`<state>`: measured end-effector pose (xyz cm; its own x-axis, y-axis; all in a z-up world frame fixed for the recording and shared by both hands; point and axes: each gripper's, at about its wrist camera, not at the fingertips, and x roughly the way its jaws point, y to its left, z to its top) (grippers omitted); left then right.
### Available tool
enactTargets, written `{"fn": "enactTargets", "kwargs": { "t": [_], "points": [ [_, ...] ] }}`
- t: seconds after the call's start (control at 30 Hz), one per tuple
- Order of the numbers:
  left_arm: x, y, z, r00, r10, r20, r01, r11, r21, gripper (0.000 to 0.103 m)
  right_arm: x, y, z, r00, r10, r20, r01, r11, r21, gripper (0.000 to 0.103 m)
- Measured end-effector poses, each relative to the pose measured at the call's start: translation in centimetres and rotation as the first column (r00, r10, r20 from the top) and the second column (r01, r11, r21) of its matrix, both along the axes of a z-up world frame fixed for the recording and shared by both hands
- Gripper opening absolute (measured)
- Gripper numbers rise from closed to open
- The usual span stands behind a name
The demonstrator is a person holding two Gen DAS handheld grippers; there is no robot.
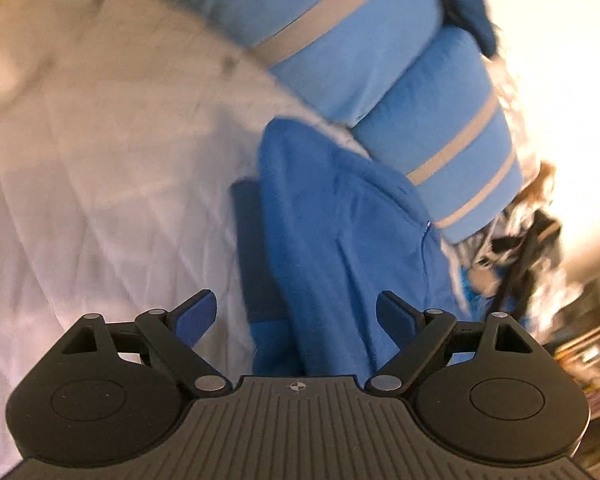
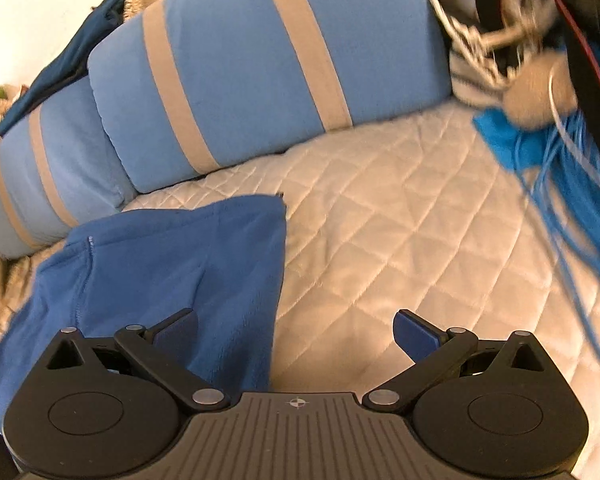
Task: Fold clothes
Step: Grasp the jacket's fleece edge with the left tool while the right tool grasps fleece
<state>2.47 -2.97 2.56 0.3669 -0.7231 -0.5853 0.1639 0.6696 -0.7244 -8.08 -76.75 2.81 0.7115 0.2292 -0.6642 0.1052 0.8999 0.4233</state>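
No words, brand names, labels or numbers can be read in either view. The only sign is a small round crosshair mark point(image 1: 295, 387) printed on the ribbed grey plate point(image 1: 300, 432) of the left tool, at 6 o'clock in its view. The same mark point(image 2: 298, 403) stands on the right tool's plate point(image 2: 300, 440), also at 6 o'clock.

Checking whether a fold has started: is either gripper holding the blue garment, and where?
Nothing is held. The left gripper and right gripper are open above the blue garment.
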Motion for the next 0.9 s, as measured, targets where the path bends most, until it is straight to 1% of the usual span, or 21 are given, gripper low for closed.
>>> {"fn": "enactTargets", "kwargs": {
  "t": [0.07, 0.13, 0.2, 0.3, 0.4, 0.53, 0.6, 0.67, 0.77, 0.83, 0.9],
  "points": [
    [1.0, 0.5, -2.1, 0.997, 0.001, -0.083, -0.006, 0.998, -0.064, 0.087, 0.1, -0.6, -0.7, 1.000, -0.011, -0.011, 0.012, 0.997, 0.070, 0.103],
    [1.4, 0.5, -2.9, 0.997, -0.010, -0.082, 0.003, 0.995, -0.095, 0.087, 0.4, -1.0, -1.2, 1.000, -0.019, -0.023, 0.022, 0.995, 0.102, 0.103],
    [1.9, -0.3, -3.1, 0.996, -0.043, -0.082, 0.032, 0.991, -0.133, 0.087, 0.6, -1.3, -1.6, 0.999, -0.029, -0.033, 0.033, 0.992, 0.121, 0.103],
    [2.4, -1.7, -3.4, 0.993, -0.085, -0.086, 0.071, 0.986, -0.153, 0.087, 0.9, -1.8, -2.1, 0.998, -0.045, -0.040, 0.051, 0.987, 0.151, 0.103],
    [3.0, -2.8, -3.5, 0.989, -0.110, -0.099, 0.093, 0.982, -0.164, 0.087, 1.2, -2.1, -2.6, 0.997, -0.061, -0.046, 0.068, 0.983, 0.173, 0.103],
    [3.1, -3.2, -3.9, 0.987, -0.112, -0.112, 0.090, 0.979, -0.180, 0.086, 1.8, -2.2, -3.1, 0.998, -0.042, -0.042, 0.050, 0.974, 0.223, 0.103],
    [2.9, -3.2, -4.1, 0.988, -0.101, -0.118, 0.080, 0.981, -0.175, 0.073, 2.1, -2.2, -3.2, 0.999, -0.027, -0.039, 0.036, 0.970, 0.242, 0.103],
    [2.8, -3.2, -4.3, 0.987, -0.089, -0.133, 0.066, 0.983, -0.171, 0.066, 2.7, -2.2, -3.6, 0.999, -0.011, -0.040, 0.022, 0.960, 0.279, 0.103],
    [2.8, -3.3, -4.4, 0.987, -0.081, -0.136, 0.058, 0.985, -0.164, 0.065, 3.7, -2.2, -4.3, 0.998, 0.028, -0.054, -0.008, 0.940, 0.342, 0.103],
    [2.9, -3.4, -4.4, 0.987, -0.077, -0.138, 0.055, 0.986, -0.157, 0.065, 4.6, -1.7, -5.1, 0.994, 0.072, -0.088, -0.035, 0.933, 0.359, 0.103],
    [3.0, -3.4, -4.3, 0.987, -0.076, -0.140, 0.055, 0.987, -0.150, 0.065, 4.9, -1.6, -5.6, 0.993, 0.079, -0.091, -0.039, 0.924, 0.381, 0.103]
  ]
}}
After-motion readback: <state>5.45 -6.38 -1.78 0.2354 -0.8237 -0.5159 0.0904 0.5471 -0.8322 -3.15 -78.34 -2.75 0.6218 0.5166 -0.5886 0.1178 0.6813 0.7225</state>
